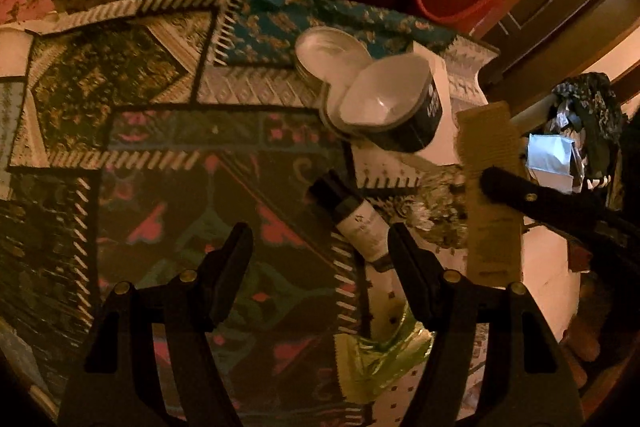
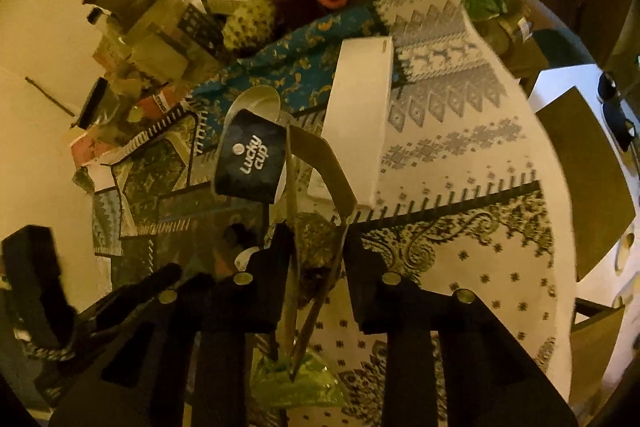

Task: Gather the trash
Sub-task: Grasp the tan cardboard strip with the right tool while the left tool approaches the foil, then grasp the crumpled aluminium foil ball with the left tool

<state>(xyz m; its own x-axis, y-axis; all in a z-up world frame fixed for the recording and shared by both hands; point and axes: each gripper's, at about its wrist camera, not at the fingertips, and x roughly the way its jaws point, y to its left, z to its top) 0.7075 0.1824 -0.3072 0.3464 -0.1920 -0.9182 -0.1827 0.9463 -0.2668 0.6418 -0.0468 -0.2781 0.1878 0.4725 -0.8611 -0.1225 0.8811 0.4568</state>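
While the right gripper [image 2: 316,259] pinches a flat tan cardboard strip [image 2: 320,163], presumably lifting it off as trash, the left gripper [image 1: 320,255] hovers spread over the patterned counter [image 1: 160,155], where a dark crushed paper cup [image 1: 392,107] and green crinkled wrapper [image 1: 380,359] lie uncollected.

Table [image 1: 168,155] under patchwork-patterned cloth; on it: paper cup [image 1: 394,103], white box [image 2: 360,123], tube [image 1: 356,223], green wrapper [image 1: 380,359].
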